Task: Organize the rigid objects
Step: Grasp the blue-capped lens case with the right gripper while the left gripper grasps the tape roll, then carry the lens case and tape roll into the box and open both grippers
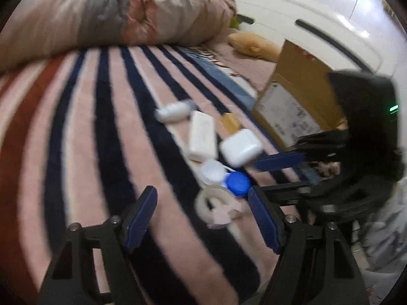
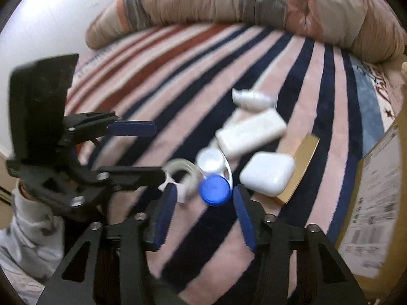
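We held both claws wide and empty over the bed's striped blanket (image 1: 76,127), the right claw (image 2: 203,212) just short of the blue-capped lens case (image 2: 215,189), which lay straight ahead between its blue pads, and the left claw (image 1: 203,218) with the tape roll (image 1: 216,203) close ahead toward its right pad. We judged this the approach to a first pick, with the white charger case (image 2: 267,174) and flat white box (image 2: 250,132) lying beyond. Next, the right claw needed to straddle the cap squarely before closing.
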A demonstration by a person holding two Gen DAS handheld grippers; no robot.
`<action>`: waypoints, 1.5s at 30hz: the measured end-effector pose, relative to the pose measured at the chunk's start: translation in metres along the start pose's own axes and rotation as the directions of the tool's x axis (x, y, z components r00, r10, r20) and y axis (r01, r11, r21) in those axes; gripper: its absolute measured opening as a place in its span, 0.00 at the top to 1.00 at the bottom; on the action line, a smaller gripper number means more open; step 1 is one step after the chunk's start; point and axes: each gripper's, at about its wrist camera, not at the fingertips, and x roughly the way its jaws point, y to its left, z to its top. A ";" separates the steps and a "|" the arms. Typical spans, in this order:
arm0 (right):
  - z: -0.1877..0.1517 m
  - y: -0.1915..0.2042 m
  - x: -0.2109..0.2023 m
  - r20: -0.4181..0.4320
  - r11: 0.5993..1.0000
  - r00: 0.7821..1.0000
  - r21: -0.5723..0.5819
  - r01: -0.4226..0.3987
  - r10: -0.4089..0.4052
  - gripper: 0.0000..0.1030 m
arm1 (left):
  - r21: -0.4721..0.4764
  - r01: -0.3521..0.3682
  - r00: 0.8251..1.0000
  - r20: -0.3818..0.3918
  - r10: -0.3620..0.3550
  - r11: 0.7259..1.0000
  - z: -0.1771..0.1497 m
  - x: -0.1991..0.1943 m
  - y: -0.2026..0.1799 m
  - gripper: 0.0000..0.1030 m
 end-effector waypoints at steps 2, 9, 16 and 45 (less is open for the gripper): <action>-0.003 -0.003 0.009 -0.007 1.000 1.000 0.000 0.018 -0.018 0.67 | -0.038 0.075 0.997 0.008 -0.075 0.996 -0.005 0.009 0.007 0.32; 0.000 -0.011 0.021 0.022 1.000 0.999 -0.013 0.025 -0.025 0.74 | 0.040 0.026 1.000 -0.008 -0.026 0.999 -0.010 0.016 -0.007 0.32; -0.021 -0.013 -0.003 -0.016 0.997 0.998 0.046 0.066 -0.065 0.74 | 0.139 -0.034 0.999 0.001 0.034 0.990 -0.016 0.018 -0.023 0.45; 0.003 0.043 -0.064 0.188 0.990 0.977 -0.074 0.119 -0.103 0.74 | 0.169 -0.195 0.981 0.037 0.192 0.966 0.009 -0.030 -0.026 0.41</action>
